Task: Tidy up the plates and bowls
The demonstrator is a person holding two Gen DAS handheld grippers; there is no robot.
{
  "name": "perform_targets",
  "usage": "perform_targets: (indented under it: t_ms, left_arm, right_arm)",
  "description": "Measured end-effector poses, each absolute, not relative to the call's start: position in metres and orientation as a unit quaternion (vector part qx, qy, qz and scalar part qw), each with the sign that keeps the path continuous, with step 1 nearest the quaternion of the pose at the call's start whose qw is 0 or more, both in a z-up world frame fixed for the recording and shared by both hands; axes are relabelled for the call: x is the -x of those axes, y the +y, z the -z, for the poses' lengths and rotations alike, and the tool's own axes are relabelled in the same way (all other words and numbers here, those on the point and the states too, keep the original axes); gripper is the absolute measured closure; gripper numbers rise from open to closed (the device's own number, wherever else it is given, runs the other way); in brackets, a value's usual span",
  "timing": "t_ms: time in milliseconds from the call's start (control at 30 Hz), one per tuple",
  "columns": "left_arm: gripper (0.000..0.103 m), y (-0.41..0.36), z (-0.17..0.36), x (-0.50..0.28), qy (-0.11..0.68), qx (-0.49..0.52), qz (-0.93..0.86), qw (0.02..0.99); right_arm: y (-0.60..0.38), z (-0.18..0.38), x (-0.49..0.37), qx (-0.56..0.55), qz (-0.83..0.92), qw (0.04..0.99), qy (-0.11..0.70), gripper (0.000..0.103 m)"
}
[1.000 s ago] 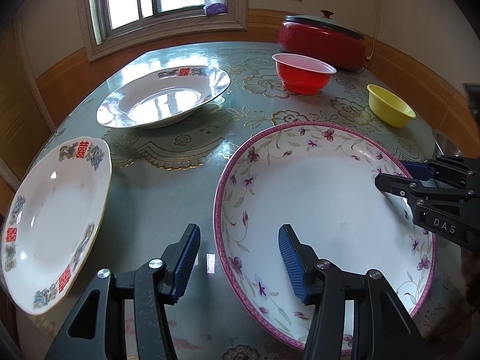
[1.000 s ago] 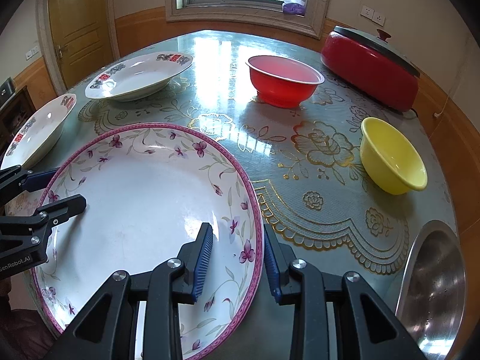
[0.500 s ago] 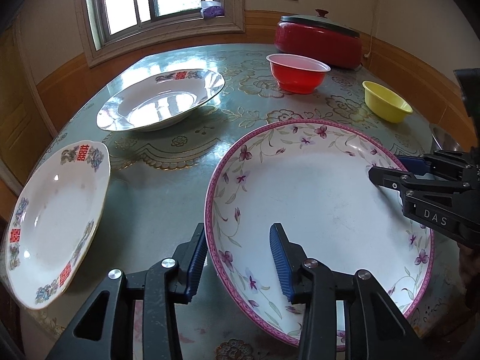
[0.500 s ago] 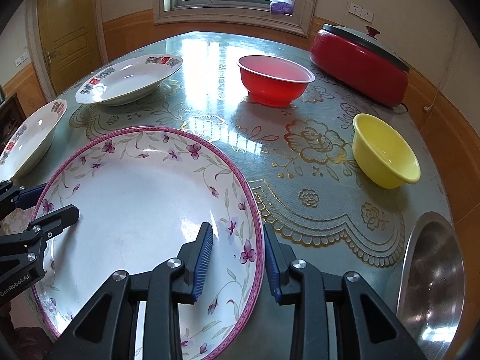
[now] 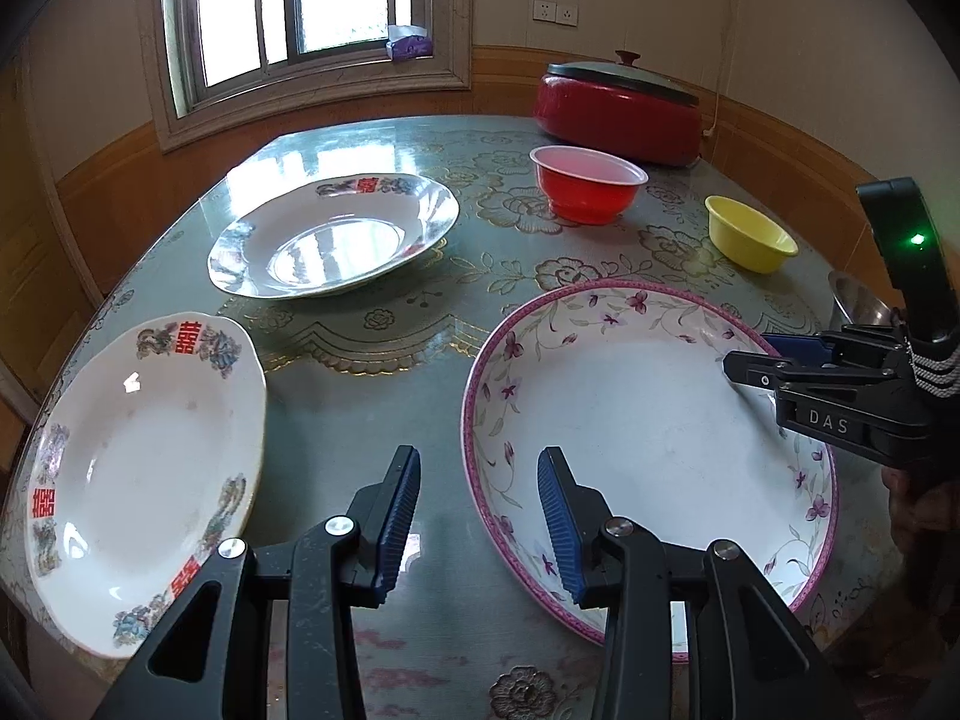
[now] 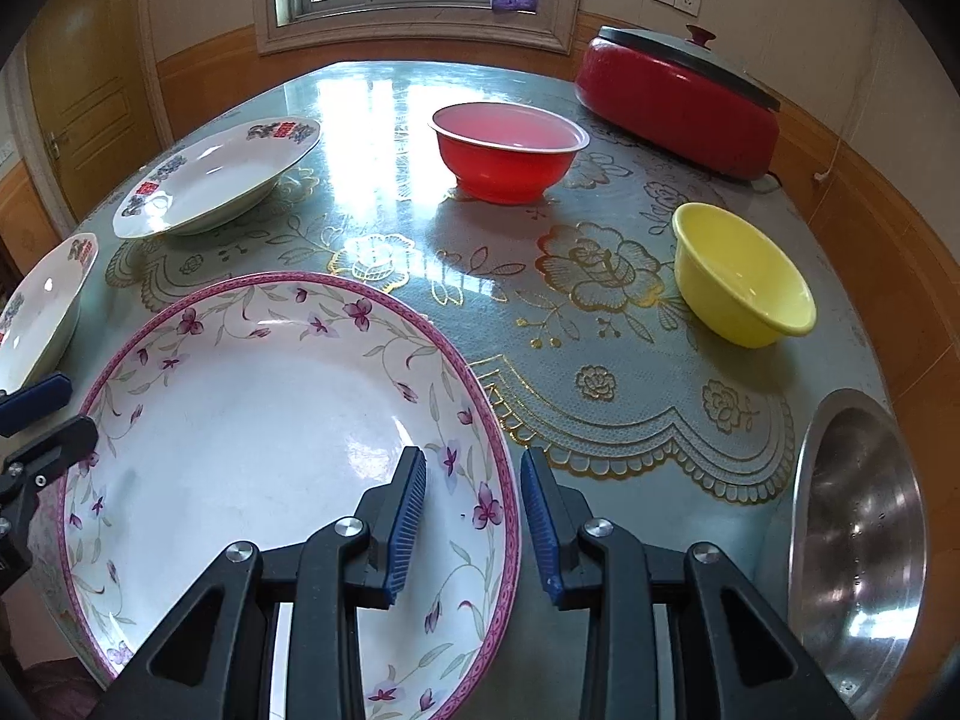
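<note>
A large floral plate with a pink rim lies on the green table. My left gripper straddles its near-left rim. One pad is inside the plate, and a strip of table shows between the outer pad and the rim. My right gripper is shut on the opposite rim, one pad inside and one outside. Two white plates with red characters lie to the left. A red bowl and a yellow bowl stand farther back.
A red lidded pot stands at the table's far edge below wall sockets. A steel bowl sits at the right edge near my right gripper. The table ends close behind both grippers. A window is in the back wall.
My left gripper's jaws have narrowed around the floral plate's rim, and it has risen and drawn back a little. The right gripper keeps its hold and its place.
</note>
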State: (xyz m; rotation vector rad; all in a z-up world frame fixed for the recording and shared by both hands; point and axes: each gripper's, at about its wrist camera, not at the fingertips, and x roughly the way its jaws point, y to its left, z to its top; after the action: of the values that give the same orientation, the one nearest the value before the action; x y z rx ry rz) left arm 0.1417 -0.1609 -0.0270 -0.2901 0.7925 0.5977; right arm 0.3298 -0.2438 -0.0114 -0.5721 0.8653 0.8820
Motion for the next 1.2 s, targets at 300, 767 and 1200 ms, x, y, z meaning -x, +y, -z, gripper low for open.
perform_targets:
  t_ms: [300,767,1200]
  left_arm:
    - [0.061,-0.144,0.008,-0.119,0.352,0.150,-0.286,0.879]
    - [0.060,-0.110,-0.001,-0.073,0.333,0.167,-0.330,0.867]
    - [0.059,-0.076,-0.003,-0.042,0.329,0.176,-0.350,0.859]
  right_arm:
    - [-0.219,-0.021,-0.282,0.279,-0.419,0.799,0.328,0.070]
    - [-0.165,-0.031,-0.224,0.279,-0.469,0.784,0.297,0.070]
    - [-0.126,-0.030,-0.197,0.288,-0.487,0.773,0.287,0.070]
